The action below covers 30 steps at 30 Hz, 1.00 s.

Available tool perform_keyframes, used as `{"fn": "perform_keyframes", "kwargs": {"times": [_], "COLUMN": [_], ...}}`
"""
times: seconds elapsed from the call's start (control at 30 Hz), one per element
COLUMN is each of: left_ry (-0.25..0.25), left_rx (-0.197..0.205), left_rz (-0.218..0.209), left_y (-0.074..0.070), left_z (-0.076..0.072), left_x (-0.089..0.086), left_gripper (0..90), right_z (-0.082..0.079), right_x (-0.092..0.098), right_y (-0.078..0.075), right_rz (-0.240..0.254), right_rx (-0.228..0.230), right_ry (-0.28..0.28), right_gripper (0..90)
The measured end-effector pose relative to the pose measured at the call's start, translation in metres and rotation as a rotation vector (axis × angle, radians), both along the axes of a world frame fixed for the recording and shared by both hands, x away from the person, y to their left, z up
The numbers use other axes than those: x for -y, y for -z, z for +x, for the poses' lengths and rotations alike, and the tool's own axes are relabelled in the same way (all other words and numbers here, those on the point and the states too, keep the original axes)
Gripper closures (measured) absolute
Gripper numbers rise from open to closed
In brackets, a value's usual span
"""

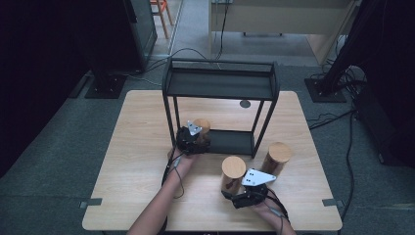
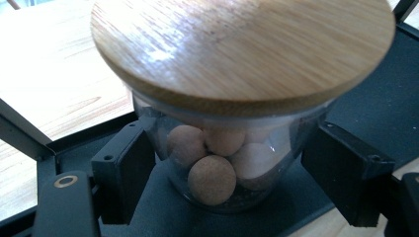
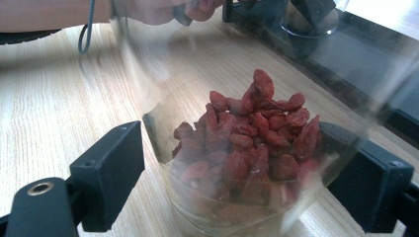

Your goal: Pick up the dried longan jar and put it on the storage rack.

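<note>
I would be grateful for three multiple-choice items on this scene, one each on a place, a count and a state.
1. Where does the jar of round balls stand?
A. on the lower shelf of the black rack
B. on the rack's top shelf
C. on the floor

2. How many wooden-lidded jars are in the high view?
A. one
B. three
C. five

3. How does the right tool stand to the jar of red dried berries?
A. far away from it
B. lying on its lid
C. jaws on either side of it

Answers:
1 A, the left gripper view shows dark shelf under it, inside the rack's frame.
2 B, one in the rack, two on the table.
3 C, the right gripper view shows a jaw on each side of the glass.
</note>
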<state>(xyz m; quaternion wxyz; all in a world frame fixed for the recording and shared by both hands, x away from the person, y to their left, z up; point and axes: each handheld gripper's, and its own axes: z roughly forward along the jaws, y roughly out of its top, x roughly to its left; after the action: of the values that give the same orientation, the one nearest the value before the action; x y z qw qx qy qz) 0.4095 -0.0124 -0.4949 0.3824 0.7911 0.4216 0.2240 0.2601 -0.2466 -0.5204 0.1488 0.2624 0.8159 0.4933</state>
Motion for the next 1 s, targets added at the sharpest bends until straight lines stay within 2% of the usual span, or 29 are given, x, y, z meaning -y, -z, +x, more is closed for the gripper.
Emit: {"fn": "perform_keyframes", "kwargs": {"times": [0.13,0.5,0.57,0.67,1.0], "left_ry": [0.003,0.002,0.003,0.001,0.006], "left_rx": [0.005,0.007,0.011,0.047,0.056], "left_rz": [0.023,0.024,0.026,0.03,0.024], "left_y": [0.0,-0.001,-0.001,-0.001,-0.001], "left_z": [-0.004,-0.015,-0.017,-0.021,-0.031], "left_x": [0.0,-0.003,-0.003,-0.003,-0.006], "left_gripper": [21.4,21.4,21.4,21.5,21.5], "right_z": [0.0,0.001,0.001,0.001,0.001], "right_x": [0.0,0.001,0.001,0.001,0.001], "right_y": [0.0,0.0,0.0,0.0,0.0], "right_rz": [0.005,0.01,0.01,0.009,0.01], "right_rx": [-0.006,-0.012,-0.013,-0.013,-0.013], "right_ry": [-0.003,-0.005,-0.004,-0.005,-0.004], "right_gripper": [13.7,13.7,13.7,13.7,13.7]}}
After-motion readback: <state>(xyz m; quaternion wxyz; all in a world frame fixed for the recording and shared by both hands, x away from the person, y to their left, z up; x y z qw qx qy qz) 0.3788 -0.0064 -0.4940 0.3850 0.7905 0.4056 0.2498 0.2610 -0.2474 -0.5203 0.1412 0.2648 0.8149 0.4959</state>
